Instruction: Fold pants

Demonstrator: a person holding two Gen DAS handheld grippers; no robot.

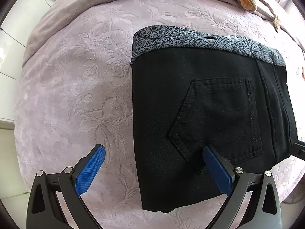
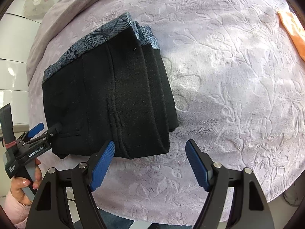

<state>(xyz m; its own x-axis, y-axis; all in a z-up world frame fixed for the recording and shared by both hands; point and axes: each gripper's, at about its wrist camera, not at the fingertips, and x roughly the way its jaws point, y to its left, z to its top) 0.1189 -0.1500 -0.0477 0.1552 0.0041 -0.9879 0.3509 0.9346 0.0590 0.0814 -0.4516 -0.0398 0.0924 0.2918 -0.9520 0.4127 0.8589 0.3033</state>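
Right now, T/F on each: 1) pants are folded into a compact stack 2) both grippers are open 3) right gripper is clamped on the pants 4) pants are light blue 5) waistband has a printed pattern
1) The pants lie folded in a compact stack on the bed cover: true.
2) Left gripper and right gripper are open: true.
3) False: the right gripper is open, gripping nothing.
4) False: the pants are black.
5) The waistband is grey with a printed pattern: true.

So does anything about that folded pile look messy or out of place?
Mostly tidy. The black pants lie folded in a compact stack on the bedspread, but the layers fan out unevenly along the right edge in the right wrist view. Both grippers are open, holding nothing.
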